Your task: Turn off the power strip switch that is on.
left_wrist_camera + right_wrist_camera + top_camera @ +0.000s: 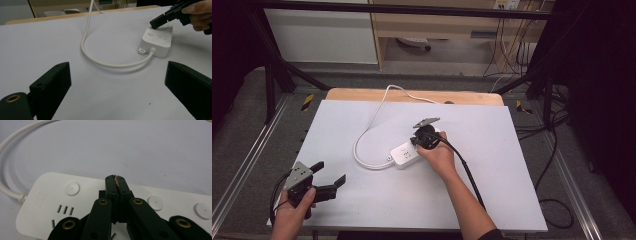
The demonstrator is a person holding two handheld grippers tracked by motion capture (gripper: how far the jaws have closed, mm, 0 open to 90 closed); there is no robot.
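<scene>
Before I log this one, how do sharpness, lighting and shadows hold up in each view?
High view: even light, dark frame corners, soft shadows. Left gripper view: power strip reasonably sharp, its own near jaws soft. Right gripper view: the strip's buttons and slots crisp, faint shadow beside its white cord.

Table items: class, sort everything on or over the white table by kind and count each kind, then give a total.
Power strip: 1
White cord: 1
Hand-held grippers: 2, the left hand-held gripper and the right hand-held gripper
Total: 4
</scene>
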